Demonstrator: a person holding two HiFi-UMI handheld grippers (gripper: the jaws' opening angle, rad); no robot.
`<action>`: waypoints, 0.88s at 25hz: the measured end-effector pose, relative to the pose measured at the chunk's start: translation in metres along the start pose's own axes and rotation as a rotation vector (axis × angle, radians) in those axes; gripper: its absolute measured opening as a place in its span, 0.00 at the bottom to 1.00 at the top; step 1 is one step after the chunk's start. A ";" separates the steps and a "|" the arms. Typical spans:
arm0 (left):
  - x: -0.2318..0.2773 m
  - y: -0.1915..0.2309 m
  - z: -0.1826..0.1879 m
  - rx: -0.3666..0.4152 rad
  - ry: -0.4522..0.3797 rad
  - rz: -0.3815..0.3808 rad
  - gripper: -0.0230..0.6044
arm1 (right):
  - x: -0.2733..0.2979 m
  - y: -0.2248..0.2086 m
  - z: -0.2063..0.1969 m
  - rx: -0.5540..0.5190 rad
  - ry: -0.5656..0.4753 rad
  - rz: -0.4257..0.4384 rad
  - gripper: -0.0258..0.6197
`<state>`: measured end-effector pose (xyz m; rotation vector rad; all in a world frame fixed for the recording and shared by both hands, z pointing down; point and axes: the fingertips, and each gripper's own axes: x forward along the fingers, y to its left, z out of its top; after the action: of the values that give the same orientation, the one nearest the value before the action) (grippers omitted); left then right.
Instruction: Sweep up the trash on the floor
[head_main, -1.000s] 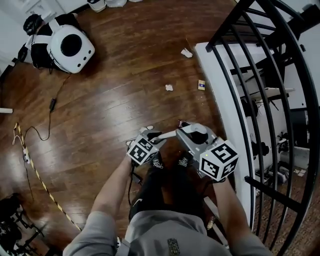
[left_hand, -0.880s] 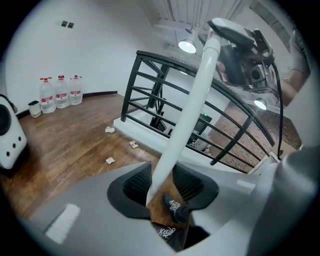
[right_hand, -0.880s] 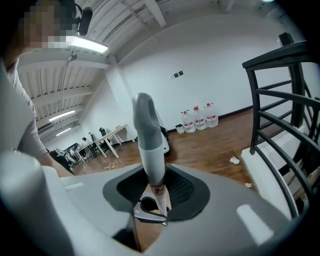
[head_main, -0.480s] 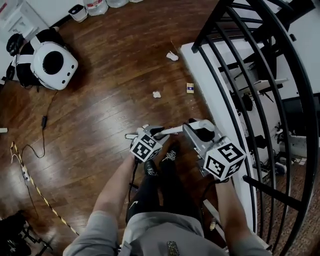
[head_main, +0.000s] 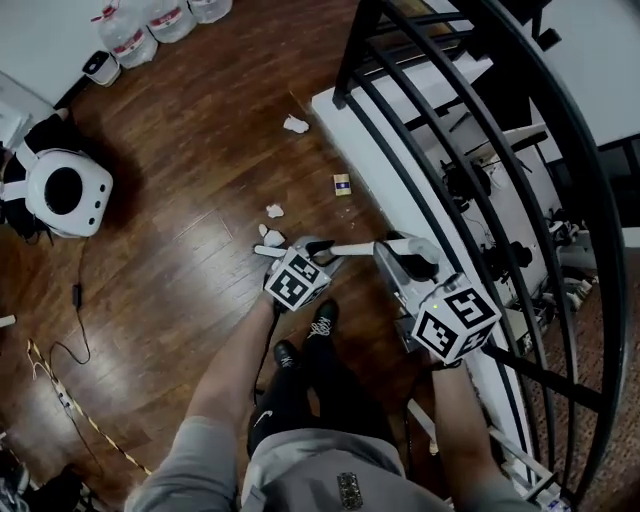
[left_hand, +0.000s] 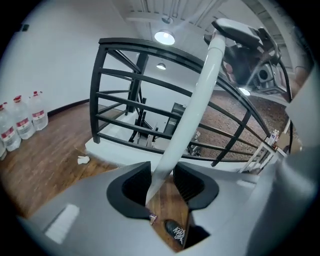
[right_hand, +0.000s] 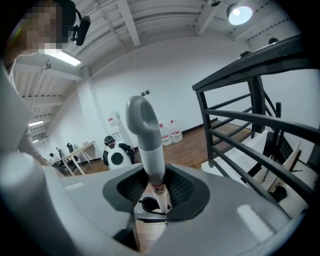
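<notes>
Though both tools are in hand, sweeping looks unstarted.
The left hand-held gripper (left_hand: 162, 182) pinches a white handle (left_hand: 195, 105), the right hand-held gripper (right_hand: 155, 192) a grey looped handle (right_hand: 147, 145); paper scraps (head_main: 274, 210) and a small box (head_main: 342, 184) lie on the floor (head_main: 180, 200) just ahead, all left to collect.

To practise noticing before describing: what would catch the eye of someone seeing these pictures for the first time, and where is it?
The black curved metal railing sweeps down the right of the head view. Crumpled white paper scraps lie on the dark wooden floor ahead of the person's black shoes, and a round white shell with a dark hole sits at far left.
</notes>
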<state>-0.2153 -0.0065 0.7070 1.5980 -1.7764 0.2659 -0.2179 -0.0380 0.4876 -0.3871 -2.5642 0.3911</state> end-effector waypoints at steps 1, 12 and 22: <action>0.011 0.000 0.010 0.017 0.004 -0.007 0.26 | -0.005 -0.011 0.004 0.001 -0.009 -0.015 0.20; 0.061 -0.037 0.083 0.151 0.068 -0.094 0.26 | -0.061 -0.073 0.039 0.068 -0.120 -0.080 0.21; 0.002 -0.008 0.062 0.217 0.173 -0.135 0.24 | -0.031 -0.046 0.049 0.180 -0.164 -0.077 0.21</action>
<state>-0.2306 -0.0463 0.6617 1.7802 -1.5423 0.5309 -0.2274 -0.1004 0.4490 -0.1974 -2.6640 0.6427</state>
